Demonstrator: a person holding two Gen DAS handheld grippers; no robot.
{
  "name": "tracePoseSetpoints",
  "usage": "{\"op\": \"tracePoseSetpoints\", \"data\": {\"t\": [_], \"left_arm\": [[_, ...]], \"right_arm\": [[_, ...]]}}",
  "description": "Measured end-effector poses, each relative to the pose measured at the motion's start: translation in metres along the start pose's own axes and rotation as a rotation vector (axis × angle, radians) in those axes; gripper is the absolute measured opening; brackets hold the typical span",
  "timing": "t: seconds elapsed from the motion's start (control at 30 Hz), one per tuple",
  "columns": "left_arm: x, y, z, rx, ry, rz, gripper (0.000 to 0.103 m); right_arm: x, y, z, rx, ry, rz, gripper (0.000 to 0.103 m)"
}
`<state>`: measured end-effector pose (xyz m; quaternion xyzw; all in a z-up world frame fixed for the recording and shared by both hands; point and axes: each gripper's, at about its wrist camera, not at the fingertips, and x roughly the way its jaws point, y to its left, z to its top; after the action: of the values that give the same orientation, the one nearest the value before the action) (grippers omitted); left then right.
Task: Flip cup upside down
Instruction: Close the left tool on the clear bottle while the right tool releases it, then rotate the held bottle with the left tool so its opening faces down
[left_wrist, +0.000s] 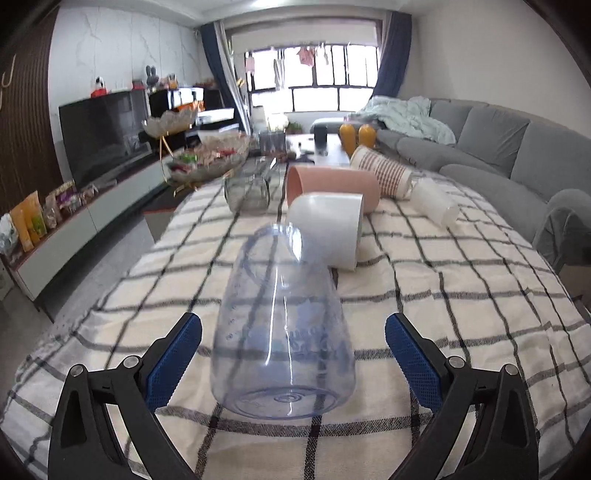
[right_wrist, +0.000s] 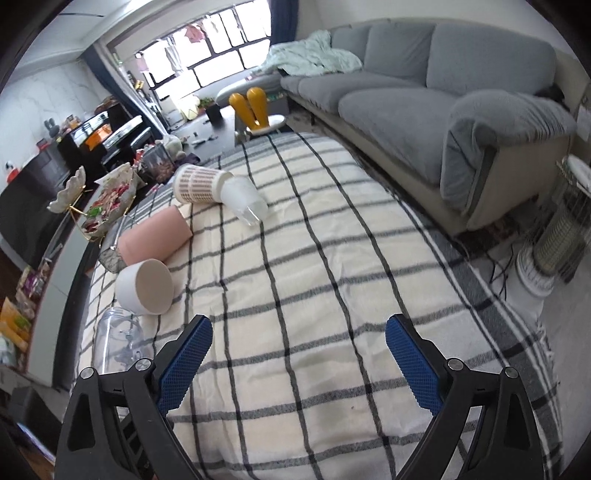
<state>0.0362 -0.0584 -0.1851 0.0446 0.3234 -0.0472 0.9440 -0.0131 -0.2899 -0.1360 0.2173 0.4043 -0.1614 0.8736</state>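
Cups (left_wrist: 282, 332): six, all on sides

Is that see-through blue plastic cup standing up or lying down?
Lying down: the clear blue plastic cup rests on its side on the checked cloth, base toward the camera.

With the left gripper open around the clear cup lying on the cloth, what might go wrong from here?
1. The clear cup lies on its side on the soft checked cloth; it may roll as the left gripper closes.
2. The white cup lies right at its far end, so lifting or turning could knock it.
3. Its smooth, tapered wall might slip between the pads.
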Motion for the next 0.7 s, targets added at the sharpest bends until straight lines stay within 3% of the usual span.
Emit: {"op": "tracePoseSetpoints", "data": {"t": [0.17, 0.4, 0.7], "left_arm": [[0.008, 0.009, 0.000, -0.052, 0.046, 0.006, 0.095], [0.017, 0.017, 0.002, -0.082, 0.094, -0.008, 0.073], [0.012, 0.021, 0.007, -0.085, 0.090, -0.023, 0.072]], "right_arm": [[0.002, 0.000, -0.001, 0.007, 0.010, 0.009, 0.095], [0.006, 0.002, -0.002, 0.003, 0.025, 0.019, 0.095], [0.001, 0.006, -0.002, -0.005, 0.016, 0.026, 0.095]]}}
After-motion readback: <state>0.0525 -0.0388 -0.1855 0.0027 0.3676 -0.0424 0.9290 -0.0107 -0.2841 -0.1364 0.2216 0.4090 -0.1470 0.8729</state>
